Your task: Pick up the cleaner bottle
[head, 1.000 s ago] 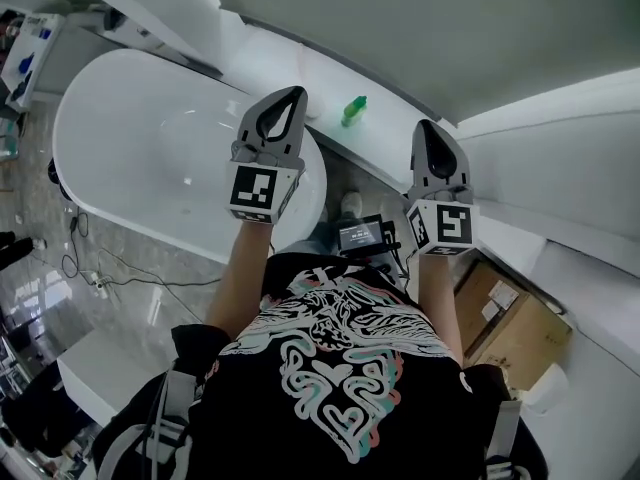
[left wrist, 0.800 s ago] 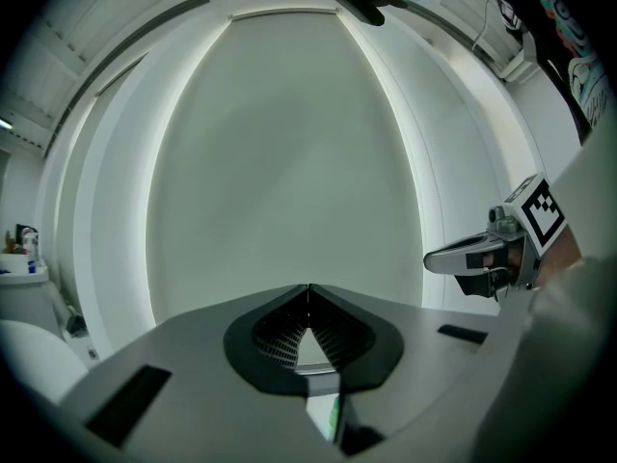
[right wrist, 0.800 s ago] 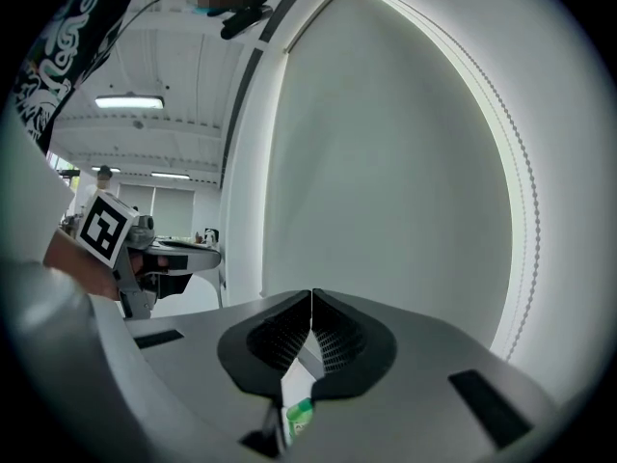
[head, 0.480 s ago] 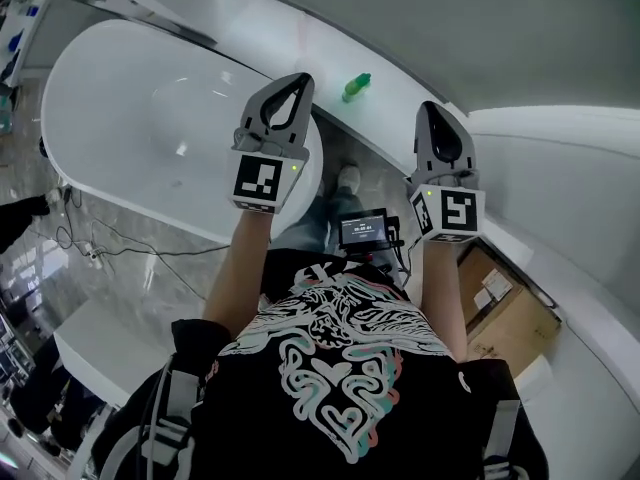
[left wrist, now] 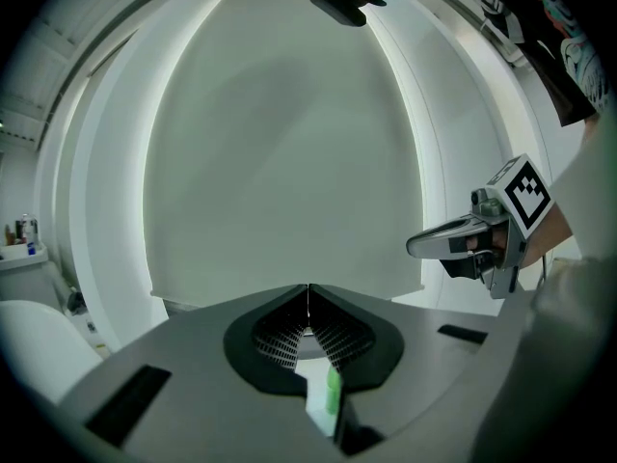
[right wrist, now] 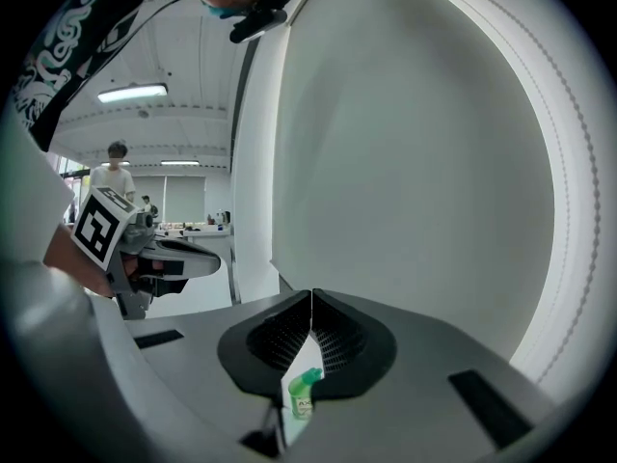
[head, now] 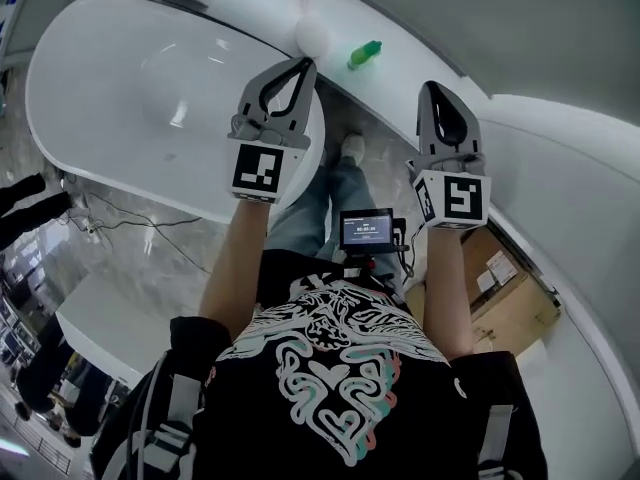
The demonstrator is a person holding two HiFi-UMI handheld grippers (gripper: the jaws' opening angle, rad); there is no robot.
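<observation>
A white tub (head: 120,98) fills the left of the head view. Behind it a white ledge (head: 398,90) runs along the grey wall (head: 520,28).

The left gripper (head: 303,62) and the right gripper (head: 432,86) are held side by side, well apart, pointing at the wall. In each gripper view the fingers are clenched, tips meeting along one line, with nothing between them ( (left wrist: 308,287), (right wrist: 311,295)). Each view also shows the other gripper off to the side.

The green bottle (head: 364,55) stands on the ledge ahead, clear of both grippers and between their lines in the head view. Its long axis is upright, cap on top, and the spout leans a little right in the right gripper view (right wrist: 303,392). The left gripper view shows only a green strip of it (left wrist: 333,394).

A second ago the bottle showed level with the fingertips in the head view. Now it lies just beyond them, on the same spot of the ledge. More of the person's legs and a shoe (head: 351,148) show below. The fingers have stayed clenched.
</observation>
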